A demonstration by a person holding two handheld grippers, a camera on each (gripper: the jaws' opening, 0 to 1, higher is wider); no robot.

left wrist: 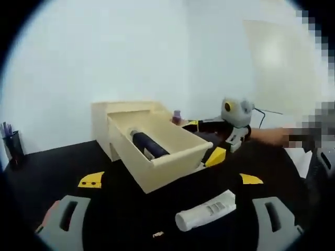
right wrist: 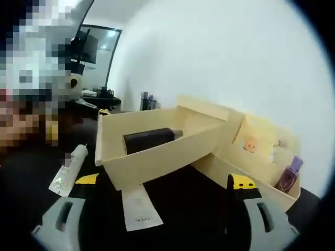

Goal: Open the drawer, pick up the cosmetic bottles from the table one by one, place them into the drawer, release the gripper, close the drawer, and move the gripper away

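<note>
Standing pulled out from its cream wooden organiser, the drawer already held one dark cosmetic bottle lying on its side, a sign that the opening step was done and the loading was under way. A white tube lay on the black counter just ahead of the left tongs, whose two grey jaws stood wide apart with nothing between them. The right tongs were likewise spread and empty in the right gripper view, facing the drawer's front wall, with a second white tube lying on the counter between their jaws and the first tube off to the side. A small purple bottle stood in a side compartment of the organiser. Yellow markers dotted the counter, a pen cup sat at its far edge, and a grey-and-yellow device rested beyond the drawer. By the look of it, at least two tubes remained to be picked up and placed; releasing, closing the drawer and drawing the tongs away were all still ahead.
</note>
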